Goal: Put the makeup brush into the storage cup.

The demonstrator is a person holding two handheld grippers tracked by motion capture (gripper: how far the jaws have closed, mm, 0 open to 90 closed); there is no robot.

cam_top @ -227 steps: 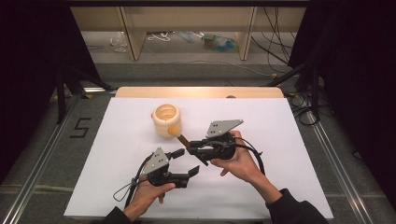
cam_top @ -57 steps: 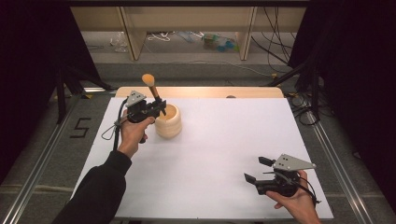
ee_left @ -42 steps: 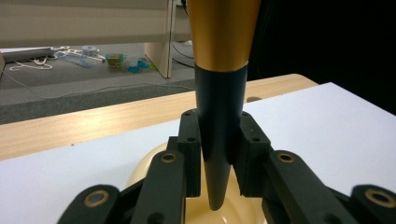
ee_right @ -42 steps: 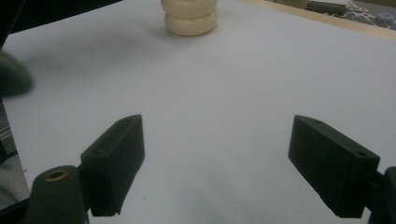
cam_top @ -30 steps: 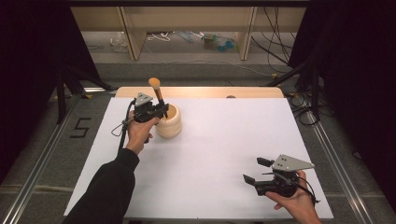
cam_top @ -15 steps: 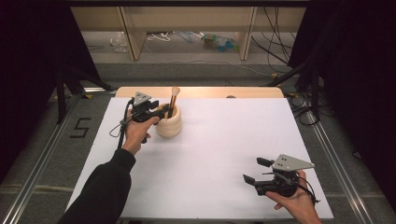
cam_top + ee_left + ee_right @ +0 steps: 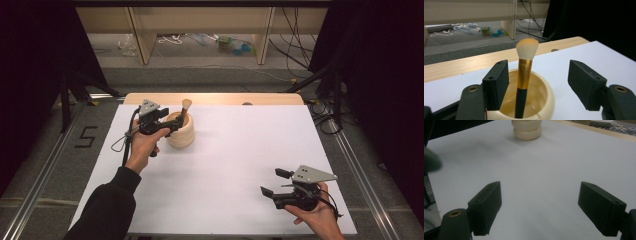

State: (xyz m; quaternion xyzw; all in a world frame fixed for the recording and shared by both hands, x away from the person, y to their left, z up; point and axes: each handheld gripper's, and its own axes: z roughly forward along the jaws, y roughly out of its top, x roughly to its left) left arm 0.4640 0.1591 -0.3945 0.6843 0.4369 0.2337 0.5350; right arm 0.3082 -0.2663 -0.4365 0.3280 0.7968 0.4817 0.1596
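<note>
Left gripper [image 7: 172, 126] at cream ribbed ceramic cup [image 7: 181, 131], jaws apart, clear of black-handled, gold-ferruled makeup brush [image 7: 524, 75] standing inside; ferrule and pale bristles plain in left gripper view. Right gripper [image 7: 272, 184] spread over white table sheet [image 7: 240, 150], empty.

we look down on a table [image 7: 225, 98] with a pale wood far edge under a white sheet [image 7: 230, 165]. grey floor [image 7: 210, 77] lies beyond, with loose cables [image 7: 295, 55] at far right. a light wooden shelf unit [image 7: 200, 20] stands at the far side. black curtains [image 7: 35, 60] hang left and right. a "5" [image 7: 86, 136] marks the left floor.
</note>
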